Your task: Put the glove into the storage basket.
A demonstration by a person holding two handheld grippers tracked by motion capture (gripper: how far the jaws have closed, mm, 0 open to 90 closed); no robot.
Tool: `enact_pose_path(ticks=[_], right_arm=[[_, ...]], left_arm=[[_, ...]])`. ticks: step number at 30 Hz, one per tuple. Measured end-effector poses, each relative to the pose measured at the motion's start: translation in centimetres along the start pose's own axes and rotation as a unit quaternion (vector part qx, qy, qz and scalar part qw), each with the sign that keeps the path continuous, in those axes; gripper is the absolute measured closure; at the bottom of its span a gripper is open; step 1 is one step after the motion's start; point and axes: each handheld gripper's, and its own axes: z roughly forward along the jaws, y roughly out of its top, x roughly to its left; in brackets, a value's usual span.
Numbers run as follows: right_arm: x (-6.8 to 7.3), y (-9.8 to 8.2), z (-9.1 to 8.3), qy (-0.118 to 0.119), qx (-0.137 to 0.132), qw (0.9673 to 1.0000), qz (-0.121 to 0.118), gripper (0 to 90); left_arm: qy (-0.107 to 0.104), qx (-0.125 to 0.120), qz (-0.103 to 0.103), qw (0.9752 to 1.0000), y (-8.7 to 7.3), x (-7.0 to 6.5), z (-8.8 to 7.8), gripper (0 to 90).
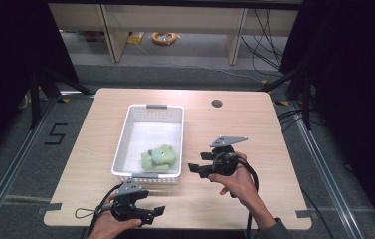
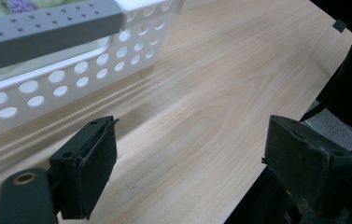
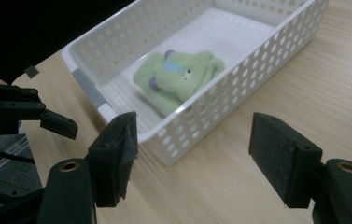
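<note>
I am holding my left gripper (image 1: 147,213) low over the near edge of the table (image 1: 254,129), just in front of the white basket (image 1: 125,130), my hand wrapped round its body from below and the jaws pointing level toward my right. Its jaws are standing wide apart, with bare wood between the pads and nothing in them. In the left gripper view the basket's perforated wall and grey handle are running across the top left, close ahead. I am holding my right gripper (image 1: 198,163) just beside the basket's right wall, raised off the table, my wrist bent so the jaws are pointing left toward the basket; the grey plate on top is tilting upward. These jaws are also gaping, gripping nothing. The green plush toy (image 1: 159,157) is lying inside the basket, at its near right corner, resting on the floor against the wall. In the right gripper view it is lying beyond the open pads, behind the perforated wall.
</note>
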Motion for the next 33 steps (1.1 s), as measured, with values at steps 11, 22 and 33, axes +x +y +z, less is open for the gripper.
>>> enact_pose_path(ticks=[11, 22, 33], right_arm=[[-0.6, -2.4, -1.5, 0.003, -0.003, 0.9997, 0.024, 30.1], [-1.5, -4.9, -2.6, -0.001, -0.002, 0.9994, 0.034, 27.7], [-1.8, -7.0, -3.6, 0.005, -0.014, 0.9983, 0.057, 25.0]], left_arm=[[0.002, -0.003, 0.000, 1.0000, -0.4, 0.2, 0.1, 16.2], [0.004, 0.003, 0.003, 1.0000, -0.7, 0.3, 0.0, 16.3], [0.001, 0.003, 0.003, 1.0000, -0.9, 0.3, 0.0, 16.4]])
